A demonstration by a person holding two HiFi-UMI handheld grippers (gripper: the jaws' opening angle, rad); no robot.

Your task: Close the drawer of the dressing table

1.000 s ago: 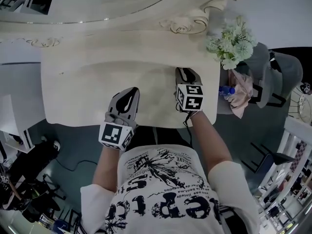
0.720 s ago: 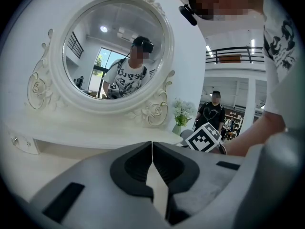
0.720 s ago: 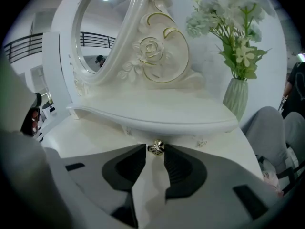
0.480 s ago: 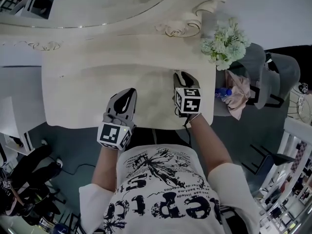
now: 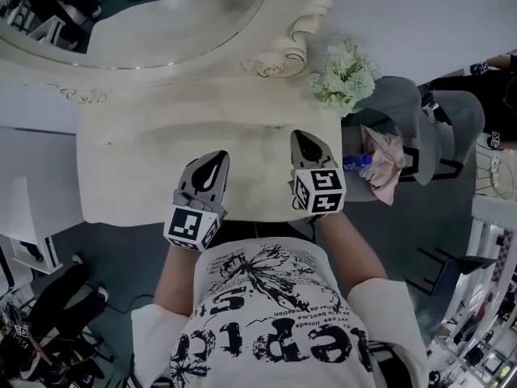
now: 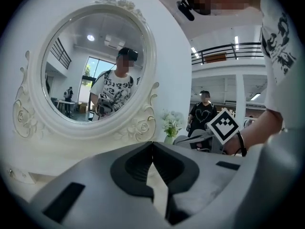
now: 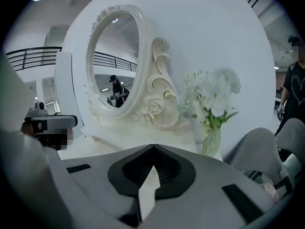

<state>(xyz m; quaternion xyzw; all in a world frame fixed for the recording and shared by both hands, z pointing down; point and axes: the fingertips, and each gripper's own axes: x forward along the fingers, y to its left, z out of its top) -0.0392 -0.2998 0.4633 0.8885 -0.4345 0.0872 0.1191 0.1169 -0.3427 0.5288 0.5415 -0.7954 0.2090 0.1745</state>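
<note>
Here's the cream dressing table [image 5: 121, 192], carved scrollwork and all, filling the middle of the head view, its pale worktop [image 5: 145, 160] bare apart from the two tools above it. The drawer I can't make out from any angle; only the worktop's front edge shows, running just ahead of the person's chest.

Behind it stands the big oval mirror [image 5: 161, 14], seen face-on from the left gripper view [image 6: 90, 66] and at a slant from the right one [image 7: 114, 66]. Off the table's right end there's a grey chair [image 5: 420, 128].

Now the tools. The left claw [image 5: 216, 158] sits over the worktop close to the front edge, jaws drawn together, tips meeting, nothing held [image 6: 152, 144]. The right claw [image 5: 303, 137] is a little further in, toward the right end, and it too is pinched closed on nothing [image 7: 153, 149]. Whether either actually touches the surface, I can't say. The two are near each other but apart, each one's marker cube [image 5: 319, 191] hanging back over the edge.

At the back right corner, a bunch of white flowers [image 5: 343, 75] in a pale vase [image 7: 212, 140]. On the chair, a pink cloth [image 5: 380, 164], and just beside it a blue bottle [image 5: 354, 164].
</note>
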